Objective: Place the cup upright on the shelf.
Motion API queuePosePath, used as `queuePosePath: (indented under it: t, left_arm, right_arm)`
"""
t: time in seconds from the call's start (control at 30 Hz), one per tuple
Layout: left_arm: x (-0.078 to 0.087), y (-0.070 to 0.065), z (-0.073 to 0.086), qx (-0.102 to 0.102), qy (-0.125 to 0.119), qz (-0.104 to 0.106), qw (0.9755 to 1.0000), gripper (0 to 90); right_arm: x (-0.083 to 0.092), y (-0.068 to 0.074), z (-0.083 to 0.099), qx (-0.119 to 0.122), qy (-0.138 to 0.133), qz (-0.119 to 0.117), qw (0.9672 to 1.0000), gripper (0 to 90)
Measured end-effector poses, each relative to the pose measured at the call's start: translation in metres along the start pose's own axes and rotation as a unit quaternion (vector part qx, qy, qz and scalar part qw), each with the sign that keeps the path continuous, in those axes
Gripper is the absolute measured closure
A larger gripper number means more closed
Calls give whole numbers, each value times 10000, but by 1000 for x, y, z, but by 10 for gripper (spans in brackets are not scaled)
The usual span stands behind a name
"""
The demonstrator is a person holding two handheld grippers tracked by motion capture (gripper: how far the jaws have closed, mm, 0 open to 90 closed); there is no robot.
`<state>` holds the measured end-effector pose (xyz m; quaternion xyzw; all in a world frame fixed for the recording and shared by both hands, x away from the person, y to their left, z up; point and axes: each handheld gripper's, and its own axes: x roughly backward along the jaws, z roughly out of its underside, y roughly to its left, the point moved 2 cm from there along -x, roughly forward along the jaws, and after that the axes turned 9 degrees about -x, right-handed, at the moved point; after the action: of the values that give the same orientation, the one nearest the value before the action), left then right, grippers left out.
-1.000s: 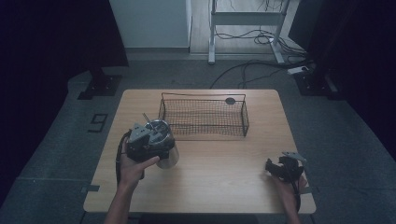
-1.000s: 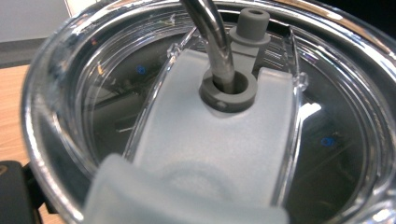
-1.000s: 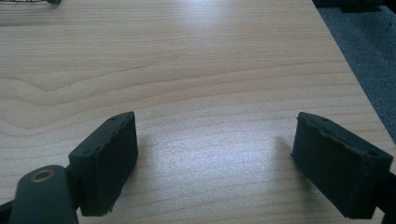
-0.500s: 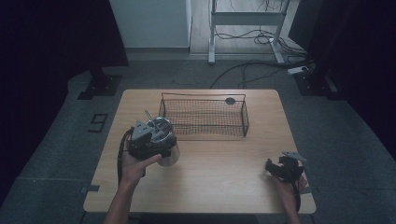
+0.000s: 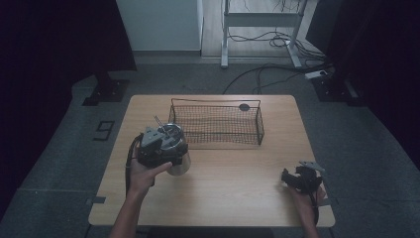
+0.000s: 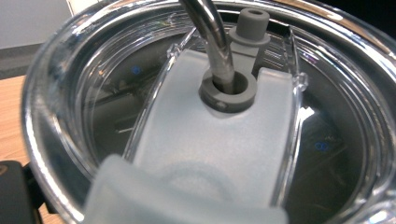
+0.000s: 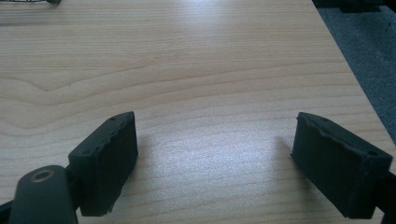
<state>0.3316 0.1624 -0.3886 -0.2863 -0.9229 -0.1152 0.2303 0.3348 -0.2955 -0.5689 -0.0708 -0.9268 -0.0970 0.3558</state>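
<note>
Landmark: the wire basket (image 5: 216, 124), standing toward the far edge of my counter (image 5: 233, 188); every place below is told from it.

Tumbler: a clear-lidded steel tumbler (image 5: 174, 151) stands just off the basket's near-left corner, close beside it (whether they touch I cannot tell).

Lid: in my left gripper view the clear lid (image 6: 116, 107) has a frosted slider with a grey grommet (image 6: 229, 88) in it.

Straw: a metal straw (image 6: 212, 39) rises through that grommet and leans toward the basket's left end.

Left gripper: my left gripper (image 5: 159, 147) sits right at the tumbler, on its side away from the basket, my left hand (image 5: 141, 173) behind it.

Left fingers: the tumbler is hard up against them; the pictures do not show me whether they are closed on it or not.

Right gripper: my right gripper (image 5: 300, 179) is well apart from the basket, nearer me and beyond its right end, low over bare wood.

Right fingers: my fingers (image 7: 105, 161) stand spread wide, with nothing between them.

Small disc: a dark round thing (image 5: 244, 106) lies beside the basket's far rim, toward its right end.
</note>
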Motion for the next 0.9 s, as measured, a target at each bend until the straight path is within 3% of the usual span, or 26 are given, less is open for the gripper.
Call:
queuePosePath:
  t: [0.9]
  left_arm:
    - [-12,9,6,97,133,-45,9999,36]
  right_arm:
    - [0,0,0,-3,5,15,10000,138]
